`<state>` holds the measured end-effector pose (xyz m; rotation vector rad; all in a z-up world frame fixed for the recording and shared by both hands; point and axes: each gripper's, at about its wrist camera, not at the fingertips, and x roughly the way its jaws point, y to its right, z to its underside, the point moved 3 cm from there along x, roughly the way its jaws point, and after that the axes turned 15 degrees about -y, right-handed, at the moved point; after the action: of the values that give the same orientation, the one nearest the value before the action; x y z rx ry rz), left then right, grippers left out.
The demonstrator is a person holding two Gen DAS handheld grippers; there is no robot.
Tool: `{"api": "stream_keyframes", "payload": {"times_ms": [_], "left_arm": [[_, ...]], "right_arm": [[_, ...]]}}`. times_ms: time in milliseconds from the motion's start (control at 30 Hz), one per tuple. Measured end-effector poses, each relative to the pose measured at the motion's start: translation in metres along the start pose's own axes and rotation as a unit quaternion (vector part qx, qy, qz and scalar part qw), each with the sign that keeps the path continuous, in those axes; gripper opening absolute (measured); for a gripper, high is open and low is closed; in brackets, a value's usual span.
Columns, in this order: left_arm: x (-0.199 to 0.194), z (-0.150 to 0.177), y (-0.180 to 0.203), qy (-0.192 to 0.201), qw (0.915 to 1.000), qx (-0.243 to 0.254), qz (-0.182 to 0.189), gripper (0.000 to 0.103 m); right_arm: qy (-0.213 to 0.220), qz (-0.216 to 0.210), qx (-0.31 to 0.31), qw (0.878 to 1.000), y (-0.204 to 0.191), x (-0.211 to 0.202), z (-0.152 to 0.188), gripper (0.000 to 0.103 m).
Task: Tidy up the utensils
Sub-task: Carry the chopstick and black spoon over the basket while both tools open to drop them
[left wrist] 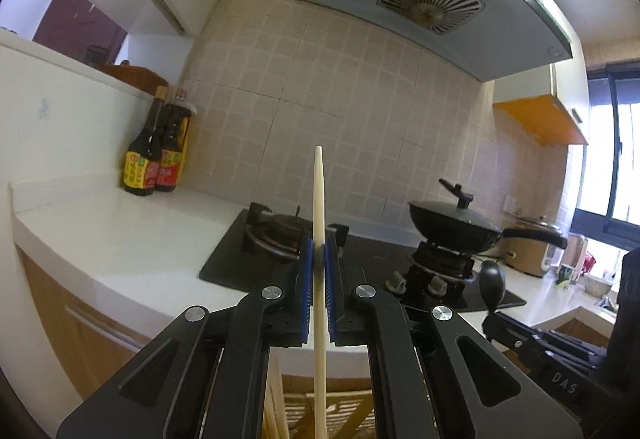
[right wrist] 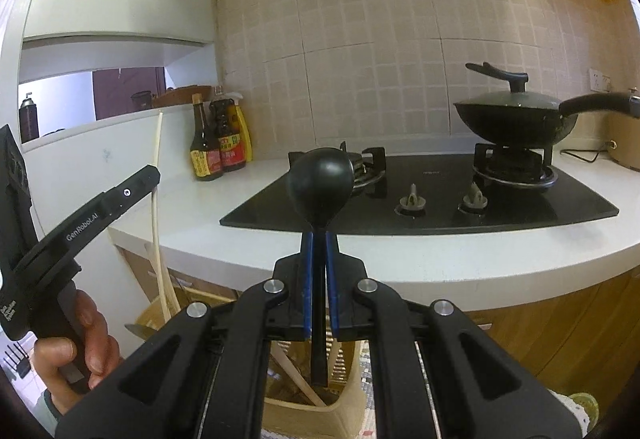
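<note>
Utensils clamped upright in both tools before white counter (right wrist: 256, 179) and stove (right wrist: 440, 195).

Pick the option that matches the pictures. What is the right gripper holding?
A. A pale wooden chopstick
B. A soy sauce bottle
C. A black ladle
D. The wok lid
C: in the right wrist view the right gripper has its blue-padded fingers shut on the handle of a black ladle, bowl upward in front of the gas hob; the pale chopstick is in the left gripper.
</note>
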<state>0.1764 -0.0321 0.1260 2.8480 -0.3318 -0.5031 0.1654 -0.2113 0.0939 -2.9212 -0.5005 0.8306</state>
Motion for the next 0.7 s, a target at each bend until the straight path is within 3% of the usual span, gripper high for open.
{"api": "stream_keyframes", "payload": {"times_ms": [133, 167, 267, 300, 400, 500, 533, 700], "left_arm": [[-0.007, 0.010, -0.004, -0.015, 0.9998, 0.003, 0.016, 0.010], [-0.010, 0.014, -0.006, -0.022, 0.9995, 0.000, 0.023, 0.021], [-0.026, 0.020, -0.011, -0.034, 0.9991, 0.003, 0.027, 0.034], [-0.032, 0.023, -0.012, -0.037, 0.9989, 0.004, 0.029, 0.047], [-0.055, 0.032, -0.015, -0.039, 0.9988, 0.006, 0.031, 0.064], [-0.074, 0.043, -0.015, -0.057, 0.9977, 0.020, 0.032, 0.077], [-0.080, 0.047, -0.015, -0.061, 0.9973, 0.019, 0.035, 0.079], [-0.105, 0.075, -0.014, -0.081, 0.9962, 0.023, 0.019, 0.086]], "right_arm": [[-0.013, -0.003, -0.006, 1.000, 0.000, -0.006, 0.010, 0.006], [-0.021, -0.007, -0.007, 1.000, 0.001, -0.010, 0.014, 0.007], [-0.034, -0.012, -0.001, 0.999, 0.003, -0.021, 0.025, 0.009], [-0.040, -0.017, 0.003, 0.999, 0.004, -0.026, 0.030, 0.009], [-0.048, -0.018, 0.009, 0.999, 0.003, -0.039, 0.045, 0.011], [-0.055, -0.030, 0.020, 0.998, 0.001, -0.051, 0.062, 0.036], [-0.055, -0.031, 0.026, 0.998, 0.000, -0.055, 0.067, 0.054], [-0.055, -0.031, 0.039, 0.997, -0.012, -0.071, 0.095, 0.057]]}}
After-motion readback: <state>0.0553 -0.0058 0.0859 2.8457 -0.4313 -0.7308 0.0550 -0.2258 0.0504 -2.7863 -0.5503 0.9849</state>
